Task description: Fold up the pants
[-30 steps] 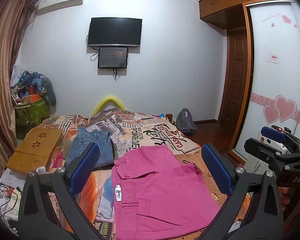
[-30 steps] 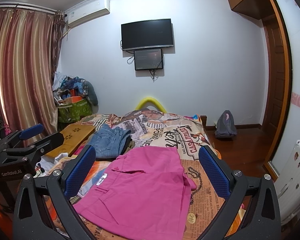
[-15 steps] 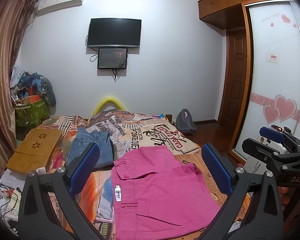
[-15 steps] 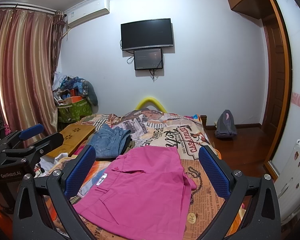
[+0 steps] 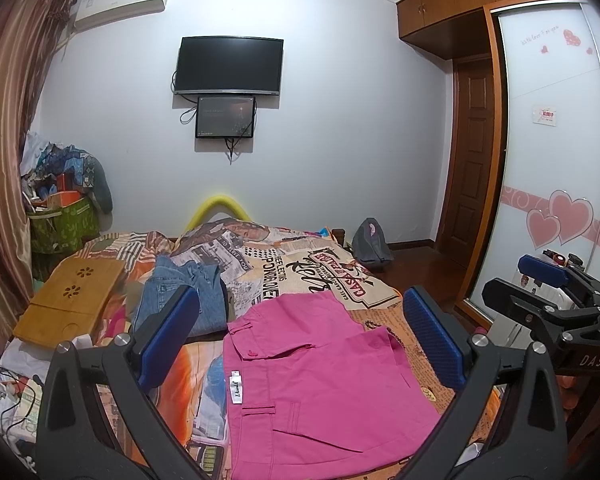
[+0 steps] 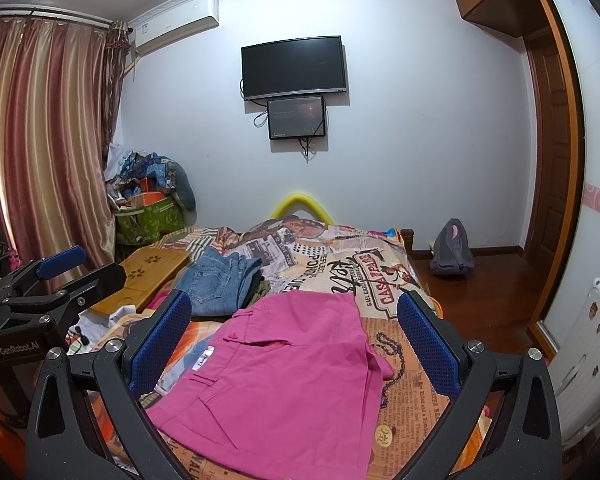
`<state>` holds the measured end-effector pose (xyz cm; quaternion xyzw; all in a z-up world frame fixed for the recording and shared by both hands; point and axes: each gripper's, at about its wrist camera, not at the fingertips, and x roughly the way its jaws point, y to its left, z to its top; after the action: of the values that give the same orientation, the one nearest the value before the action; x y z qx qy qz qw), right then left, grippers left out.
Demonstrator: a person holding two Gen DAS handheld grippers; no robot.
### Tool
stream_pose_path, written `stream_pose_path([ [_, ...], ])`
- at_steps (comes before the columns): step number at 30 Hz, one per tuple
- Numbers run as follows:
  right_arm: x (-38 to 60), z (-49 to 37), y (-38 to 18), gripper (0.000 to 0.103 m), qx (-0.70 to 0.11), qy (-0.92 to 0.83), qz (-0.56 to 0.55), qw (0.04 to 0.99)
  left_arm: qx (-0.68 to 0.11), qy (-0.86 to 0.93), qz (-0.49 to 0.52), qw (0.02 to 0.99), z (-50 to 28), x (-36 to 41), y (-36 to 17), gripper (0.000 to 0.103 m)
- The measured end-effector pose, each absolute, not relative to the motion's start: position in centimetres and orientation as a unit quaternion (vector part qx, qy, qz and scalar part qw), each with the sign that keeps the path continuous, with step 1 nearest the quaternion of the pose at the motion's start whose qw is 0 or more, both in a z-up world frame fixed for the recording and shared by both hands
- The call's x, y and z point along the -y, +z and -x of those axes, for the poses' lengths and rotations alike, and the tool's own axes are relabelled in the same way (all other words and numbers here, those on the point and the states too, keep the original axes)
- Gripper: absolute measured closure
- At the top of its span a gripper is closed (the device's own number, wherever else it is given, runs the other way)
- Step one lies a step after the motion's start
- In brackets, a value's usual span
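Pink pants [image 5: 320, 376] lie folded into a flat rectangle on the bed, also in the right wrist view [image 6: 284, 376]. My left gripper [image 5: 300, 336] is open and empty, held above the pants' near end. My right gripper [image 6: 292, 340] is open and empty, above the pants from the right side. The right gripper shows at the left wrist view's right edge [image 5: 548, 300], and the left gripper shows at the right wrist view's left edge [image 6: 52, 280].
The bed has a printed newspaper-pattern cover [image 5: 320, 272]. Folded blue jeans [image 5: 184, 292] lie behind the pink pants to the left. A wooden lap tray [image 5: 68, 300] sits at the bed's left side. A grey backpack [image 6: 452, 248] stands on the floor by the door.
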<state>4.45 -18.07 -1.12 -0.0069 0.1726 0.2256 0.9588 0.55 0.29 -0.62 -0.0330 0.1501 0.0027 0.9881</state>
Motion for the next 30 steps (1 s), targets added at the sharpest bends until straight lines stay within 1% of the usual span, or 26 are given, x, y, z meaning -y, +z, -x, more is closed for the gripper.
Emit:
stream_pose_path([
  [17, 18.5, -5.6, -1.8, 0.000, -0.184, 0.221, 0.005, 0.958, -0.160, 0.005, 0.027, 0.987, -2.2, -0.3, -1.4, 0.000],
  [23, 18.9, -8.0, -3.1, 0.000, -0.198, 0.203, 0.017, 0.959, -0.195, 0.001, 0.024, 0.981, -6.4, -1.4, -2.6, 0.000],
  [30, 19.8, -13.4, -5.4, 0.001, -0.228, 0.174, 0.040, 0.957, -0.245, 0.035, 0.013, 0.969, -13.9, -4.6, -5.1, 0.000],
])
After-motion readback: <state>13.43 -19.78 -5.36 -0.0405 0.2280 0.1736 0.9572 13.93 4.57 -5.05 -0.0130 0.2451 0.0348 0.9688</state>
